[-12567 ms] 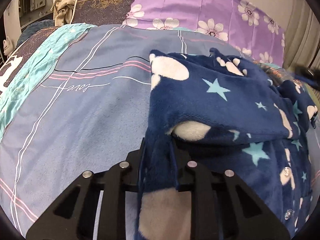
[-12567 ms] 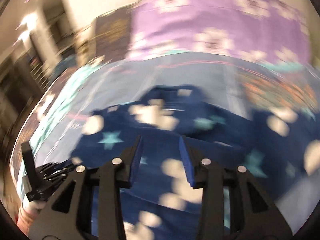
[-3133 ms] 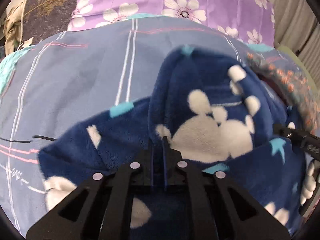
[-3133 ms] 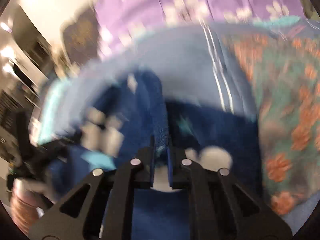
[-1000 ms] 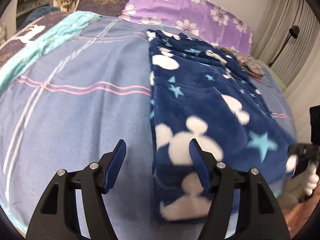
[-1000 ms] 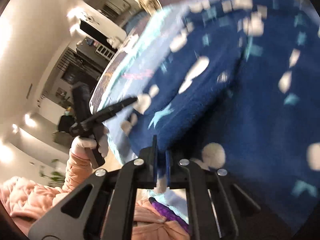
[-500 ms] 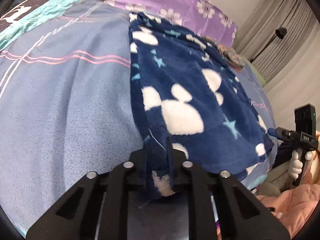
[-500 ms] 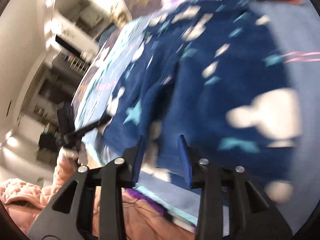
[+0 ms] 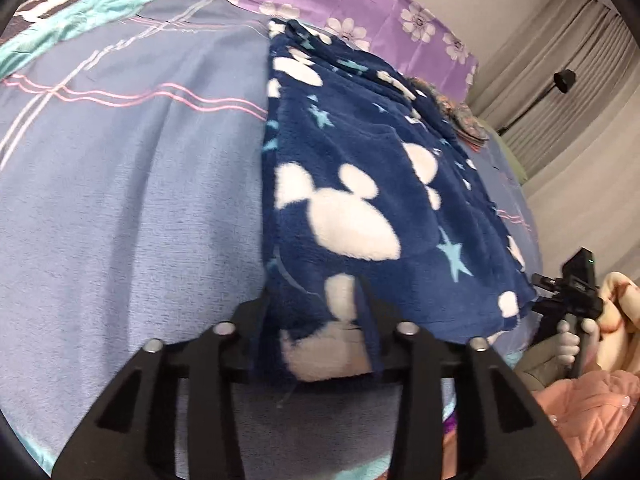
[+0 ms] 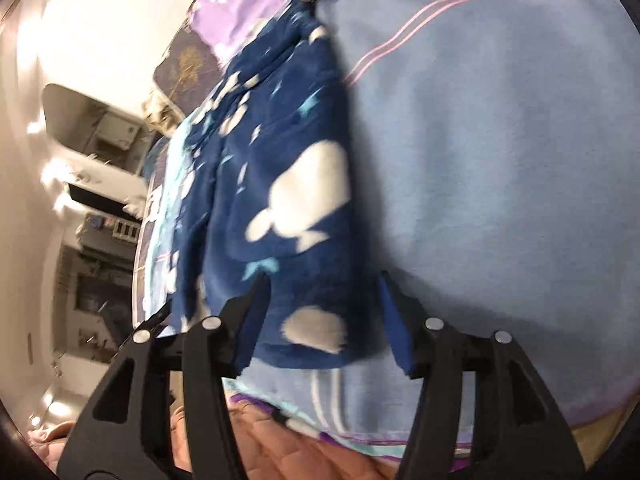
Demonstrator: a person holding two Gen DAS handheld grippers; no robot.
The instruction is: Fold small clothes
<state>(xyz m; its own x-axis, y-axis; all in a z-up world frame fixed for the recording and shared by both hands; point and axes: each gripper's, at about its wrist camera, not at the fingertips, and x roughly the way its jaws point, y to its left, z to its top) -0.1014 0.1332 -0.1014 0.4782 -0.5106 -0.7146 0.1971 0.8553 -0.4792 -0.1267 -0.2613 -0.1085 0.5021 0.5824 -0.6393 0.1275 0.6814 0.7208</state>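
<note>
Navy pyjama top [image 9: 360,184] flat on bed [image 9: 128,208], near hem btwn both opening claws, left claw [image 9: 316,312] & right claw [image 10: 324,304], pads off it.

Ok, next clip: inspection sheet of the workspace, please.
Surface: bed with blue striped sheet.
Job's things: navy fleece garment, folded lengthwise, lying flat.
Clutter: floral cloth past the garment.
Grippers: left tool opening, garment's near corner between its fingers; right tool opening, garment's other near corner in its gap, pads apart from it.
Cables: nothing seen.
Surroundings: purple floral pillow, grey curtains.
</note>
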